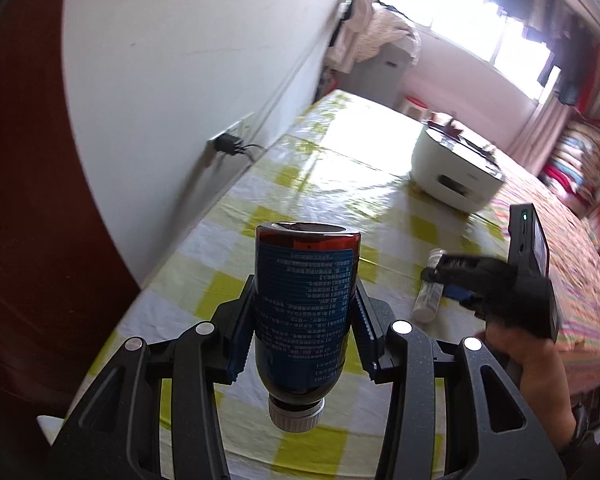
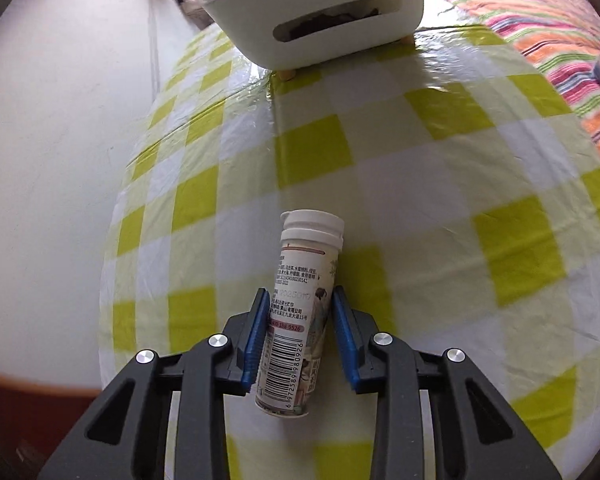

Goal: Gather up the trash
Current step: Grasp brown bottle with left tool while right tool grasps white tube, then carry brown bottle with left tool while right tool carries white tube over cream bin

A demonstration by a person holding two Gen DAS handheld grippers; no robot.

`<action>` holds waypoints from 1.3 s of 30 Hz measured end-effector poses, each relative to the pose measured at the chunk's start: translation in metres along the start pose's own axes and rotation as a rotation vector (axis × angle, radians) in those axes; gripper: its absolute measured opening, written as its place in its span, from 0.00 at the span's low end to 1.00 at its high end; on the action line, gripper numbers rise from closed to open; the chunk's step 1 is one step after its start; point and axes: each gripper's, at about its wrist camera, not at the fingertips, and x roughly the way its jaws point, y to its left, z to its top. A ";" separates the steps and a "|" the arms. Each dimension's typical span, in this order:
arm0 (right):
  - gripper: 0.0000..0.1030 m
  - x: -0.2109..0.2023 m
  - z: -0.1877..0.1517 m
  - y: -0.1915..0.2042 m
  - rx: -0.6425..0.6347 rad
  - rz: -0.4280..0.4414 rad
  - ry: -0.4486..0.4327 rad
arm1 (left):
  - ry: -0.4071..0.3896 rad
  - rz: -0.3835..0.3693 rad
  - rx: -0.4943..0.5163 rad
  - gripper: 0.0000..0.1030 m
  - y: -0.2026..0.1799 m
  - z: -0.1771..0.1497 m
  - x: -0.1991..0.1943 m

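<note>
Blue-padded left claw [image 1: 304,320], low centre of the left wrist view, clamped on dark brown bottle [image 1: 305,304], pads pressing its blue label from both sides. Bottle upside down in the view: grey cap toward the camera at bottom centre, base pointing away toward the upper part of the frame, clear of the checked cloth below.

Right claw [image 2: 300,336], low centre of the right wrist view, narrowed around white tablet tube [image 2: 300,320]. Left pad against the tube's printed label, right pad just beside its other flank; contact on that side hard to judge. Tube lying on yellow-and-white checked surface [image 2: 440,168], white cap pointing up the frame, barcode end toward the camera.

Same claw seen from the left wrist view at right of centre, black and blurred, over the tube [image 1: 430,292], with a hand [image 1: 536,376] behind it at lower right.

Farther out: white bin [image 2: 324,20] at top centre of the right wrist view, slot handle facing the camera, dark contents visible through it. Striped cloth [image 2: 540,28] at upper right. White wall [image 1: 188,64] along the left, black plug [image 1: 228,144] in its socket.
</note>
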 end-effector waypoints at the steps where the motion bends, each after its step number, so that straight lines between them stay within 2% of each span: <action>1: 0.30 -0.009 -0.008 -0.007 -0.007 0.017 -0.006 | 0.006 -0.019 0.009 0.41 -0.005 -0.002 0.000; 6: 0.30 -0.051 -0.048 -0.031 -0.069 0.060 -0.051 | -0.008 -0.042 0.096 0.41 -0.033 -0.020 -0.005; 12: 0.30 -0.096 -0.098 -0.061 -0.164 0.056 -0.143 | 0.026 -0.128 0.162 0.41 -0.066 -0.049 -0.011; 16: 0.30 -0.127 -0.130 -0.083 -0.222 0.012 -0.205 | 0.016 -0.166 0.197 0.41 -0.088 -0.070 -0.022; 23: 0.30 -0.169 -0.175 -0.114 -0.284 -0.075 -0.307 | 0.016 -0.185 0.281 0.41 -0.120 -0.103 -0.032; 29: 0.30 -0.184 -0.196 -0.142 -0.276 -0.133 -0.365 | 0.011 -0.186 0.344 0.41 -0.141 -0.125 -0.034; 39: 0.30 -0.204 -0.196 -0.181 -0.178 -0.125 -0.400 | -0.008 -0.192 0.419 0.41 -0.171 -0.145 -0.037</action>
